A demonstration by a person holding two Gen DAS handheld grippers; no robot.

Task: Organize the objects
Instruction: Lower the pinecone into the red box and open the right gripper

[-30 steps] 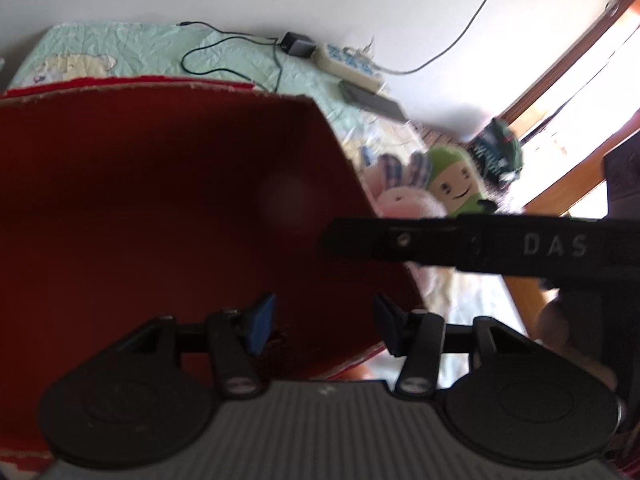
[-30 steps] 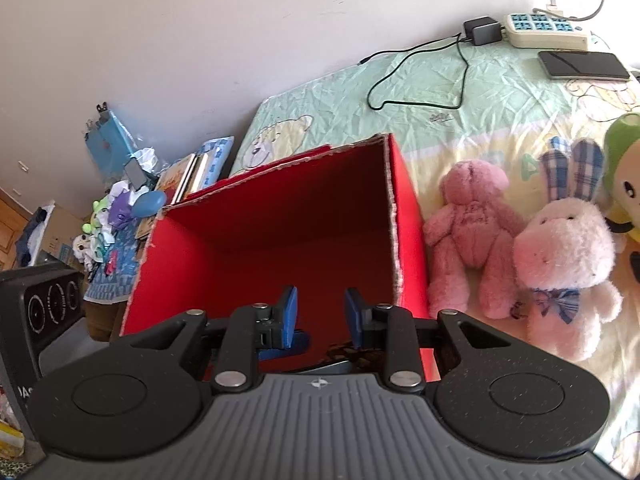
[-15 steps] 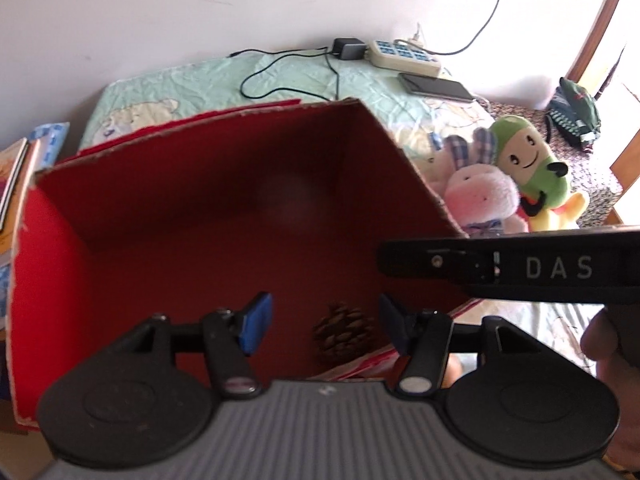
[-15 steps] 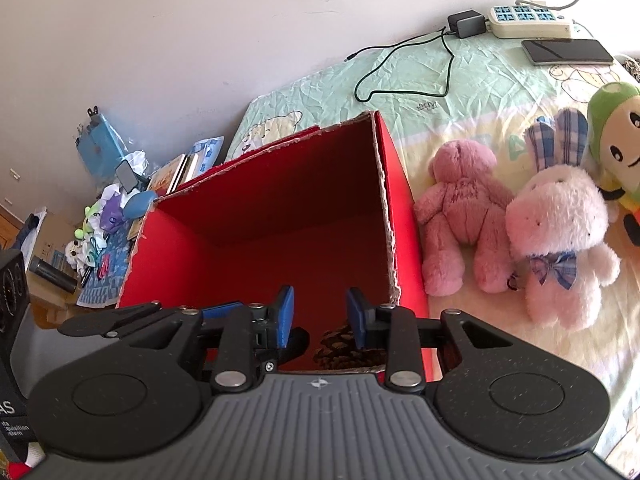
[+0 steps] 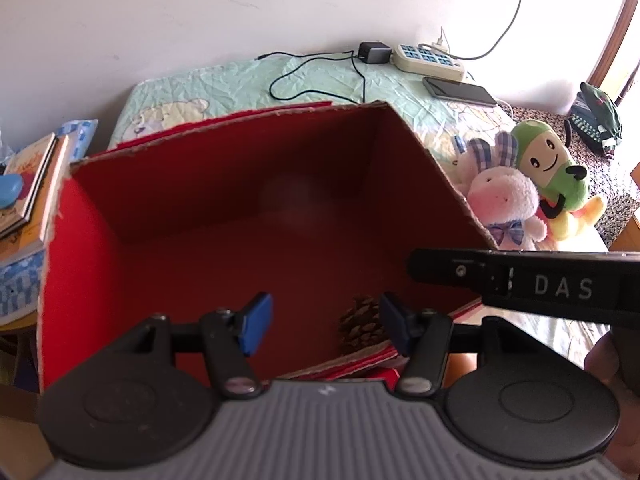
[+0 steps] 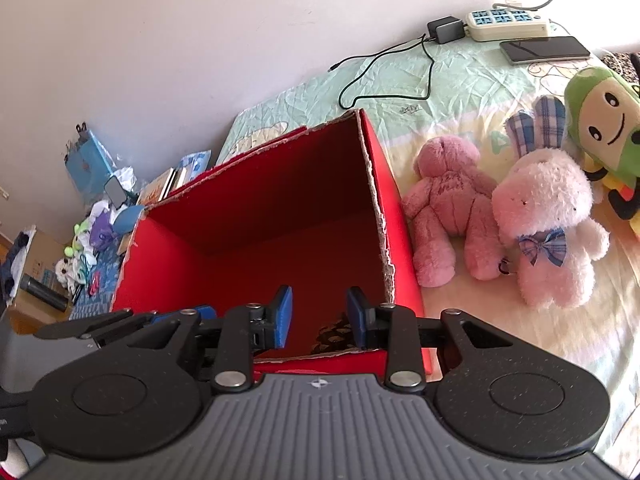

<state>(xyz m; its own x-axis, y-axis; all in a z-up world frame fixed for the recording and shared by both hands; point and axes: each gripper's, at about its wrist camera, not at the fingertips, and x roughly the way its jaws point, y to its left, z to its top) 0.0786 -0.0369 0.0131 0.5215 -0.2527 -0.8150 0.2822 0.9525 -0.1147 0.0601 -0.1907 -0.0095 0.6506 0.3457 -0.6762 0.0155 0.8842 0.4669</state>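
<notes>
An open red cardboard box [image 5: 96,248] [image 6: 396,216] stands on the bed. A brown pine cone [image 5: 362,322] [image 6: 334,334] lies on its floor at the near right corner. My left gripper [image 5: 322,328] is open and empty above the box's near edge. My right gripper [image 6: 318,318] is open and empty, just above the pine cone; its arm shows in the left wrist view [image 5: 520,280]. A pink teddy bear [image 6: 448,204], a pink rabbit with plaid ears [image 6: 548,216] [image 5: 500,200] and a green plush [image 6: 600,120] [image 5: 552,168] lie right of the box.
A power strip [image 5: 428,58] [image 6: 508,24], a charger with black cable [image 6: 444,30] and a phone [image 5: 458,90] [image 6: 544,49] lie at the bed's far end by the wall. Books [image 5: 28,184] and clutter [image 6: 88,232] sit left of the bed.
Both grippers have pulled back and risen from the box. The pine cone, hidden a second ago, now lies in view on the box floor. Both grippers stay open.
</notes>
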